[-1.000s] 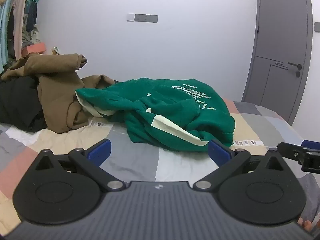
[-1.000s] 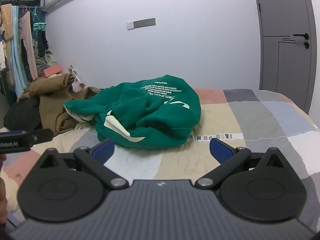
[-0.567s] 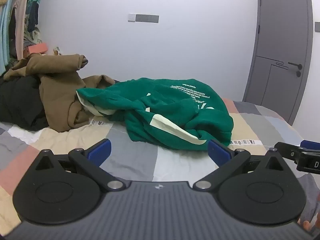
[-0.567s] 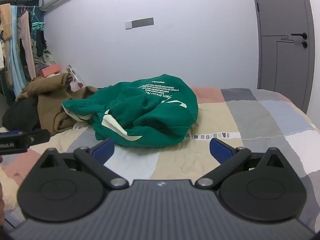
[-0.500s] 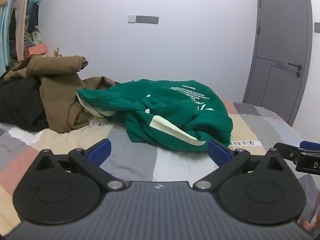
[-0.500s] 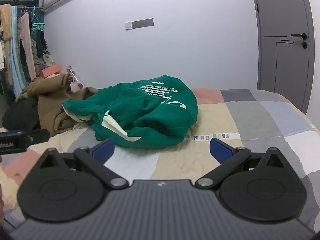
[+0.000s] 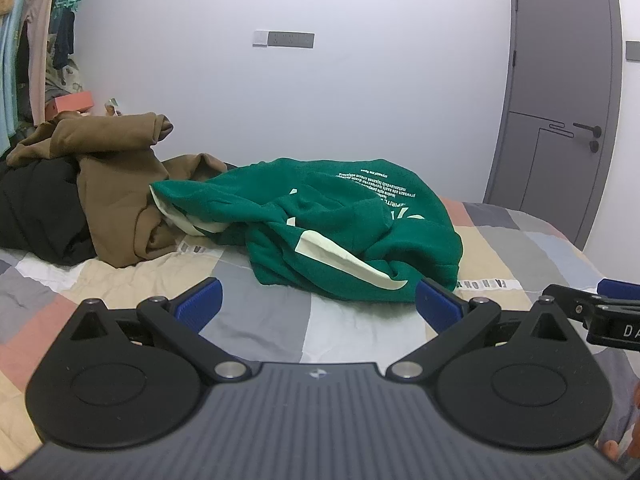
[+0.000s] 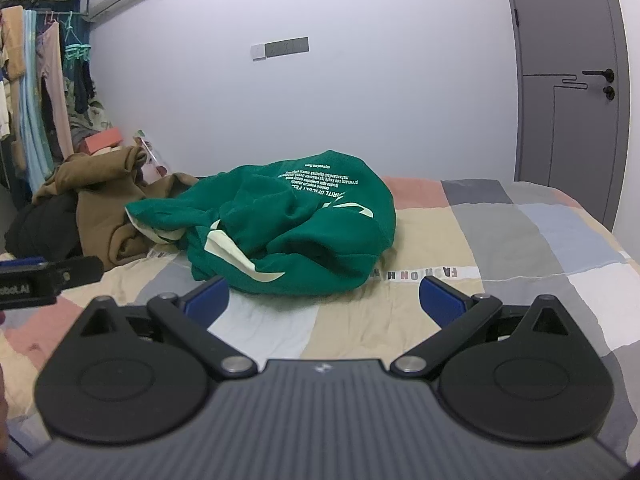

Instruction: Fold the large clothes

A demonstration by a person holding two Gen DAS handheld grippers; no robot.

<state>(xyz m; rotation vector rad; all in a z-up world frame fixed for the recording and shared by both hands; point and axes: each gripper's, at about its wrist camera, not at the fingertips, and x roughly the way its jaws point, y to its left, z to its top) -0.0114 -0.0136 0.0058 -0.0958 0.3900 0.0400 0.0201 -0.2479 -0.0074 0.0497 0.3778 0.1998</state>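
Green sweatshirt (image 7: 352, 232) (crumpled) on bed (image 7: 520, 248)

Both grippers are just hovering side by side, pointing forward and level. The left gripper (image 7: 318, 300) has its blue fingers (image 7: 199, 304) spread wide with nothing between them. Same deal with the right gripper (image 8: 324, 298): jaws wide apart, holding nothing. A bit of a hand (image 7: 624, 446) shows at the near right corner of the left wrist view.
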